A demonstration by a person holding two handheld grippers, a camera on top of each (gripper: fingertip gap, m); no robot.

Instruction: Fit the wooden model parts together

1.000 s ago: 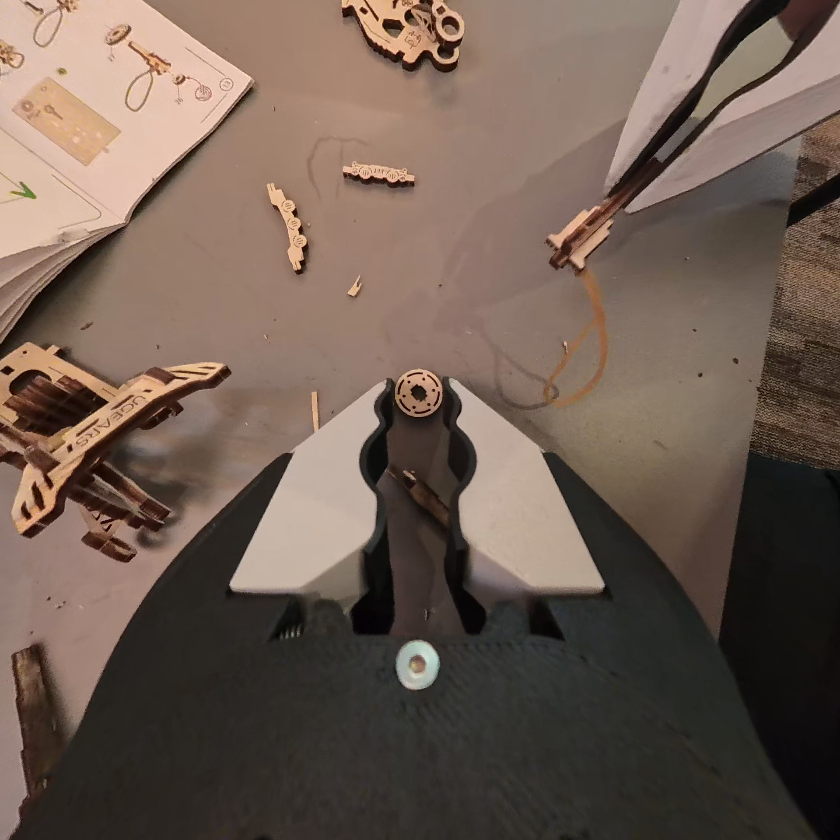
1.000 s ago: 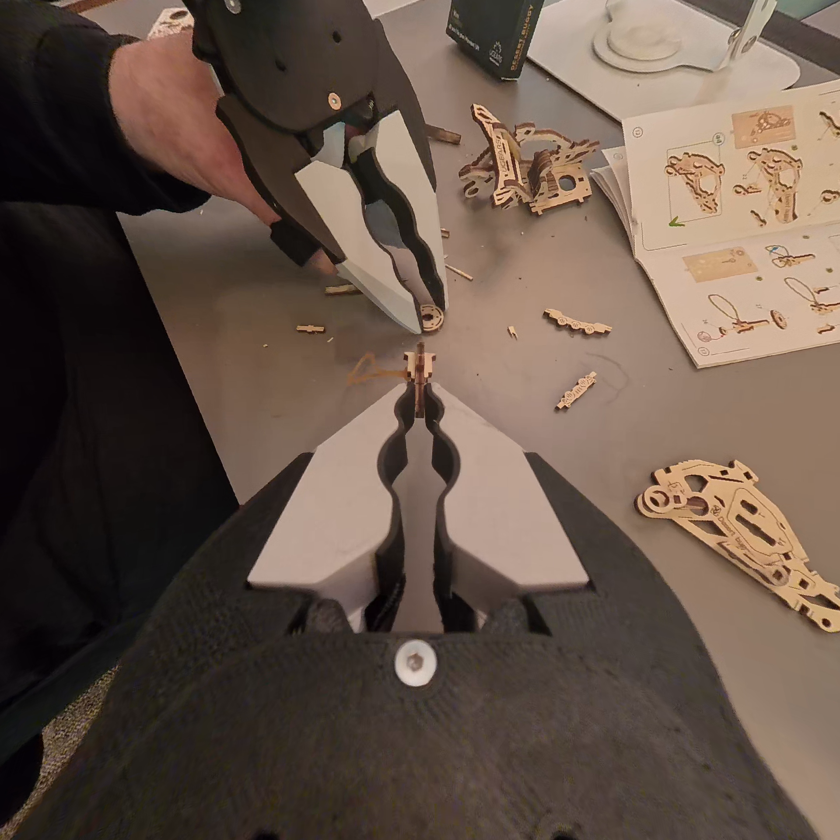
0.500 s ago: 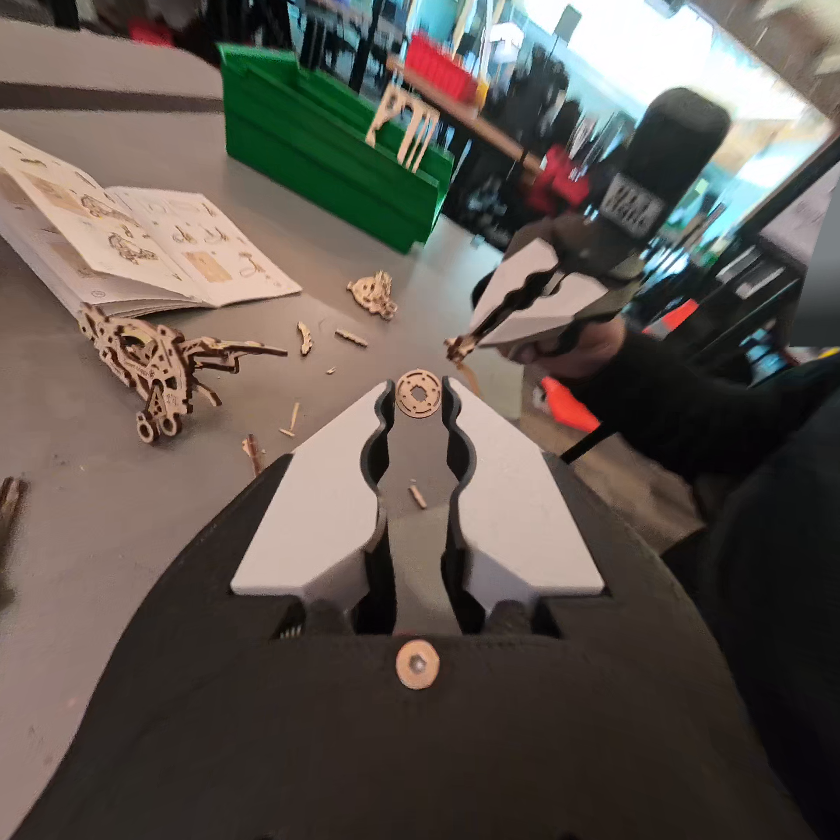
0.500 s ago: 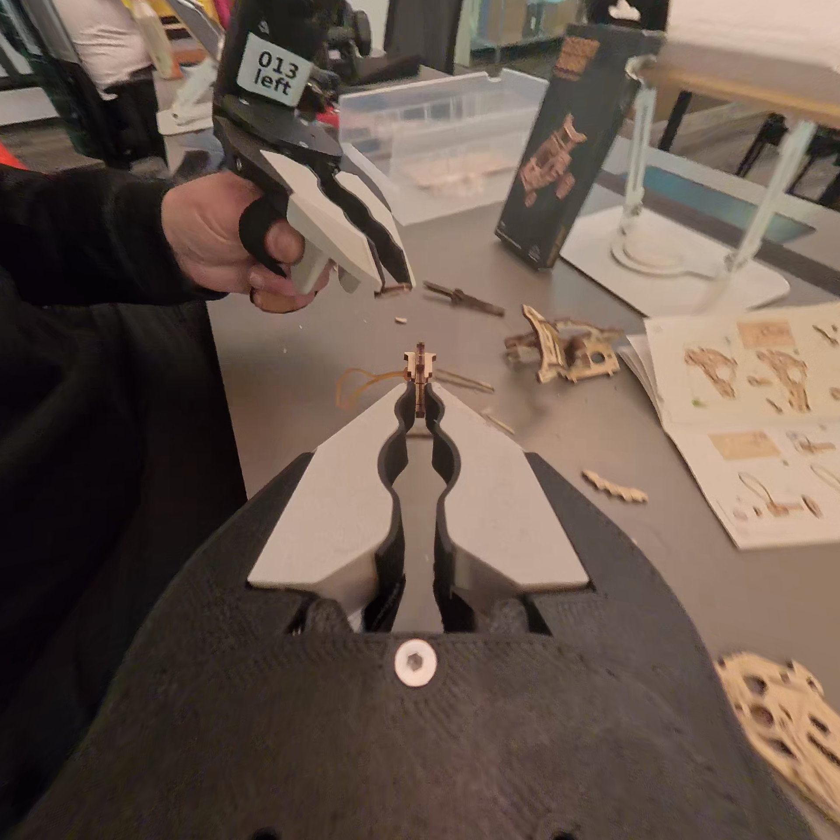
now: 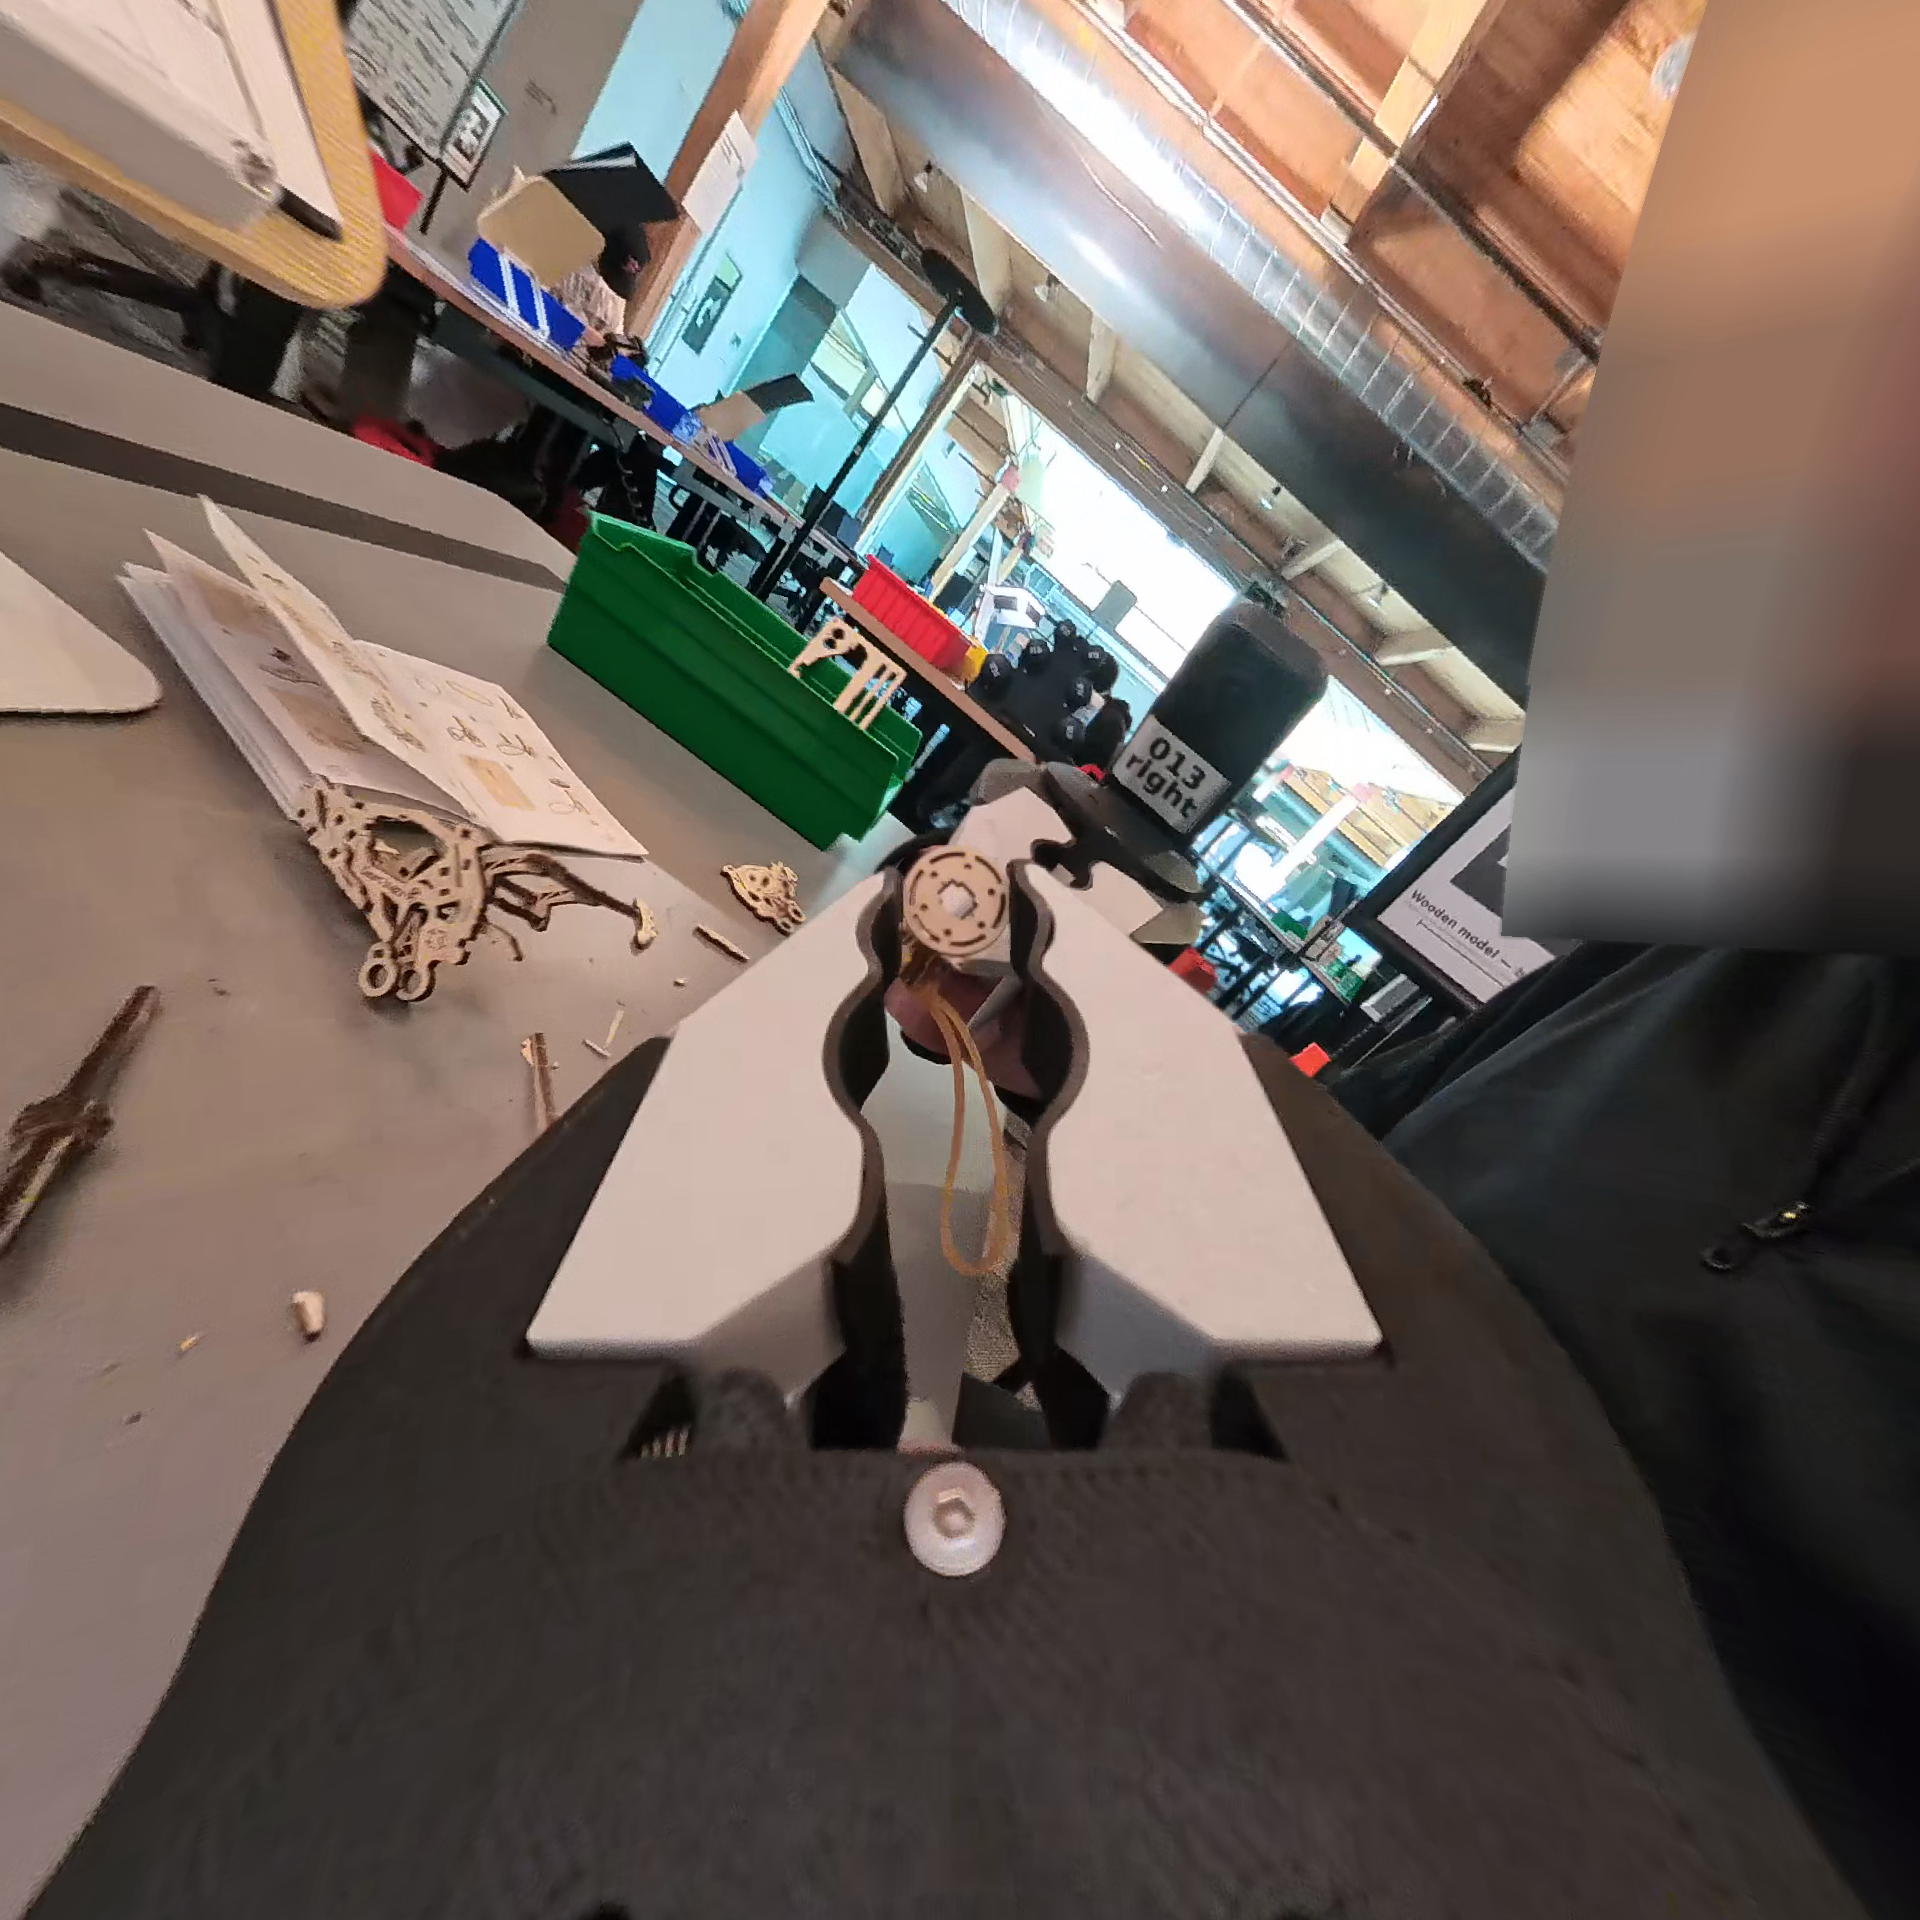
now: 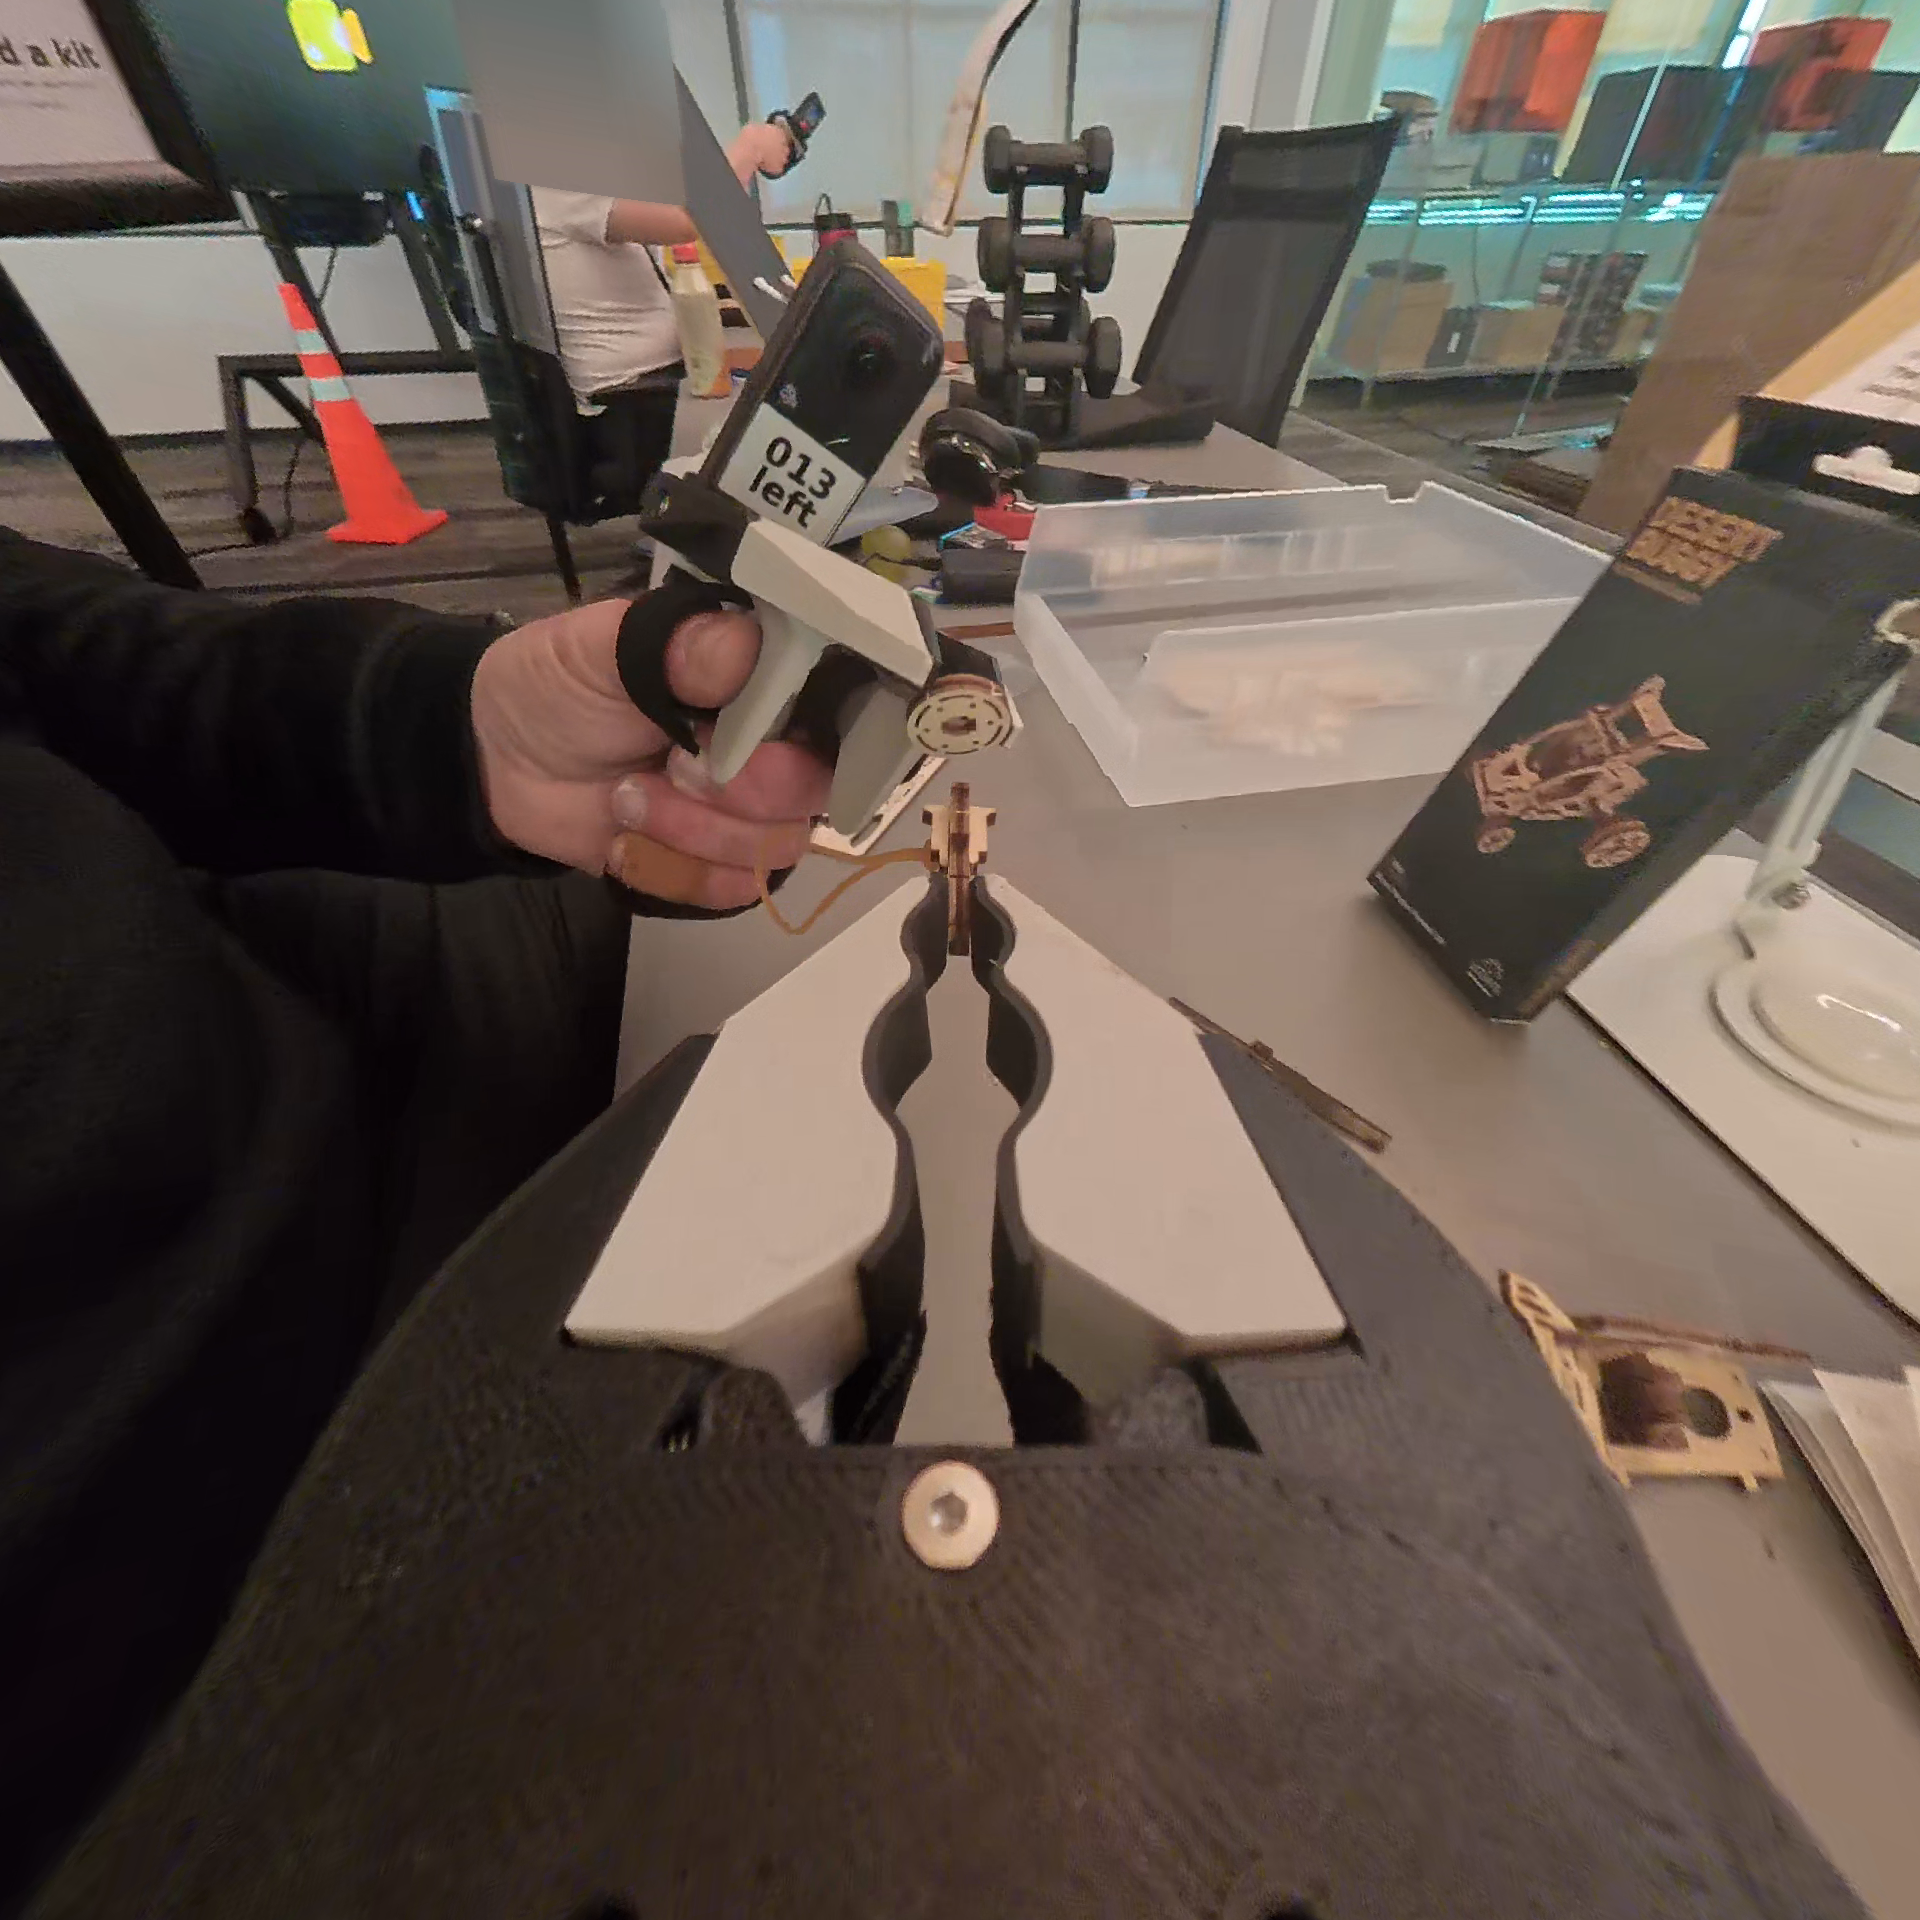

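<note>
My left gripper [image 5: 954, 914] is closed to a narrow gap, pinching the round wooden disc [image 5: 953, 911] by its rim, face toward the camera. My right gripper [image 6: 958, 906] is nearly closed on a small wooden peg piece [image 6: 957, 840], long axis upright, with its rubber band [image 6: 831, 885] trailing left. Both parts are above the table [image 6: 1143, 914], close together; I cannot tell if they touch.

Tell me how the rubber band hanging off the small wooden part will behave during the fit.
The rubber band droops in a slack loop, so it is likely floppy and light. It trails towards the left gripper, so it may snag there.

Round disc [image 5: 953, 911] facing slotted piece [image 6: 958, 844]
</note>
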